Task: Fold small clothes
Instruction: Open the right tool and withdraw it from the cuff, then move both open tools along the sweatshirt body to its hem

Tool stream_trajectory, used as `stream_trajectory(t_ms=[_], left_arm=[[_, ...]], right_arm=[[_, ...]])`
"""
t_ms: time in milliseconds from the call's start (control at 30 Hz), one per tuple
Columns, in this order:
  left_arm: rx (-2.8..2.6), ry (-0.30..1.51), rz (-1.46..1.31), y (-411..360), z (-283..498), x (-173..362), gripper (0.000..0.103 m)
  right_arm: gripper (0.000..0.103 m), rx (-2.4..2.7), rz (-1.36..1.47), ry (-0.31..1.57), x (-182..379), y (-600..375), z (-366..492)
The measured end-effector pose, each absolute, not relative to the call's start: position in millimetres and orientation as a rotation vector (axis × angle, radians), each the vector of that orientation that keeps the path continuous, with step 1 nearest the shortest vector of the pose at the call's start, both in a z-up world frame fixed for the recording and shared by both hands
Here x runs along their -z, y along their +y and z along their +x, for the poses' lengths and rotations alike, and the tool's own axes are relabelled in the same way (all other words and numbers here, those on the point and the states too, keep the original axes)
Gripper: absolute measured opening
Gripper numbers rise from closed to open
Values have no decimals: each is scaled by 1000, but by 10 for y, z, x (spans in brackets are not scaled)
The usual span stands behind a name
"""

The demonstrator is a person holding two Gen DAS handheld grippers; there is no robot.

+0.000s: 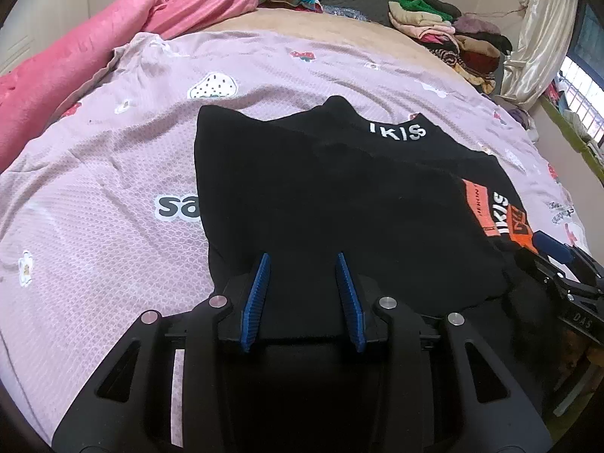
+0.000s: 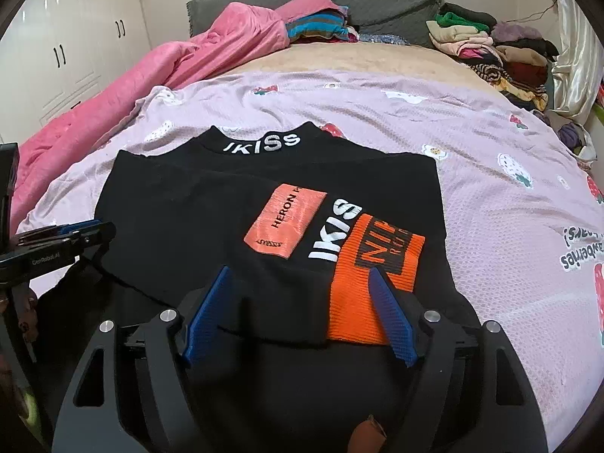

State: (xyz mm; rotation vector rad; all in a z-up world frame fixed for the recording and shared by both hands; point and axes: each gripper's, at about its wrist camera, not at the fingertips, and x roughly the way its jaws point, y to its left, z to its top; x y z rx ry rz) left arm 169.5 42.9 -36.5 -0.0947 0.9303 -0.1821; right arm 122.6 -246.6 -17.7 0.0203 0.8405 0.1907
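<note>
**Black top lies partly folded on a bed, a gripper at each near corner**

A pink blanket (image 2: 124,87) is heaped along the left side of the bed, against white cupboard doors (image 2: 75,45). On the lilac strawberry-print bedspread (image 2: 490,226) lies a black top (image 2: 188,219), its collar lettered "IKISS" turned toward the grey headboard (image 2: 377,0) and a sleeve folded across its front. The left gripper (image 1: 304,260) stands over the near left edge of the top; its blue jaws are set a little apart with black cloth lying between them, and whether they pinch that cloth cannot be told from the pictures. Toward the right of the garment, a salmon patch (image 2: 285,221) and more white lettering show on the folded sleeve, which ends in an orange ribbed cuff (image 2: 362,287). The right gripper (image 2: 300,275) hangs over the near edge there, its jaws spread wide with the sleeve lying slack between them, the right-hand jaw over the cuff; they press on nothing. Far right, stacks of folded clothes (image 2: 490,49) line the bed's edge beside a pale curtain (image 2: 573,68).
</note>
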Motion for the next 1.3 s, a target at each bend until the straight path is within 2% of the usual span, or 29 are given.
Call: stream_trajectory(t_ms=[100, 267, 333, 400, 533, 600, 633, 667, 833, 1300], left_arm=[[195, 915, -100, 419, 1655, 308, 31], [215, 879, -126, 434, 1581, 196, 40], [215, 868, -135, 447, 1564, 163, 49], [212, 860, -143, 463, 1553, 141, 53], [196, 841, -137, 479, 1526, 95, 71], [189, 831, -141, 497, 1520, 72, 75], [183, 827, -146, 515, 1518, 61, 84], [179, 820, -149, 531, 1514, 46, 87], [159, 793, -160, 590, 1480, -23, 93], [116, 734, -181, 698, 1275, -201, 93]], right_arm=[[82, -188, 27, 823, 133, -2471, 1187], [86, -181, 37, 805, 83, -2495, 1141], [88, -180, 43, 797, 61, -2506, 1122], [90, -179, 47, 792, 42, -2516, 1107], [92, -168, 46, 775, -10, -2517, 1083], [94, -168, 48, 765, -40, -2514, 1067], [95, -164, 46, 760, -56, -2512, 1058], [95, -163, 45, 755, -73, -2511, 1049], [96, -165, 43, 731, -154, -2508, 1020], [97, -149, 42, 670, -383, -2611, 811]])
